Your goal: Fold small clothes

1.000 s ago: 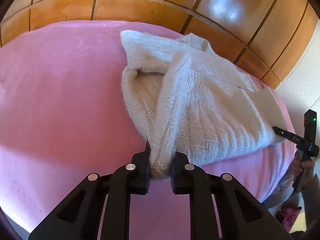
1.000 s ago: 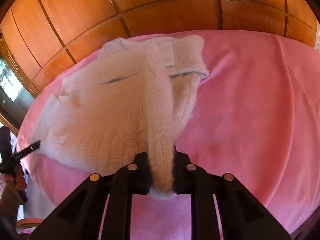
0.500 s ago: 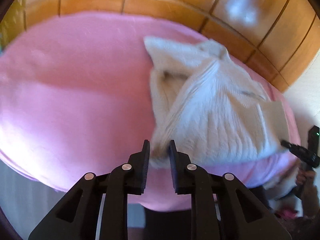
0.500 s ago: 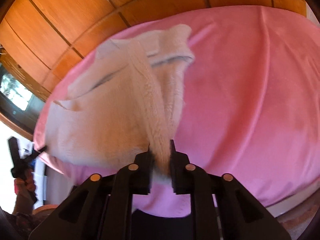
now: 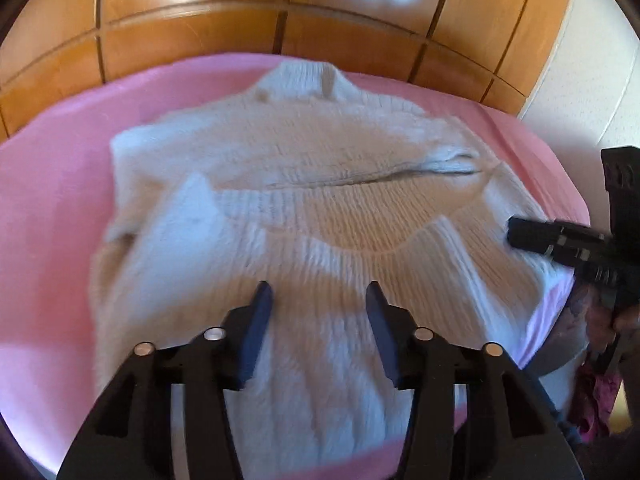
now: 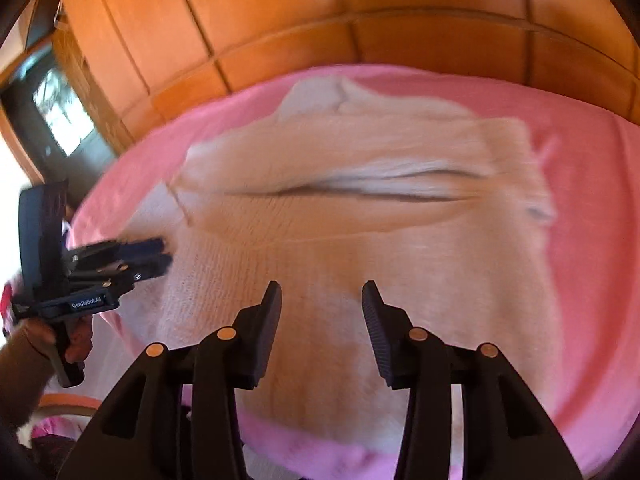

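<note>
The cream knitted sweater (image 5: 312, 216) lies spread on the pink bed (image 5: 52, 208), its collar toward the wooden headboard (image 5: 280, 20). The left gripper (image 5: 318, 300) hangs over the sweater's near hem, its fingers having just been opening, parted with nothing between them. The right gripper (image 6: 320, 300) hangs likewise, released. Only the left view shows the right gripper at the sweater's right edge; only the right view shows the hand (image 6: 76, 340) holding the left one, and a dark window (image 6: 60, 120) left of the headboard.
</note>
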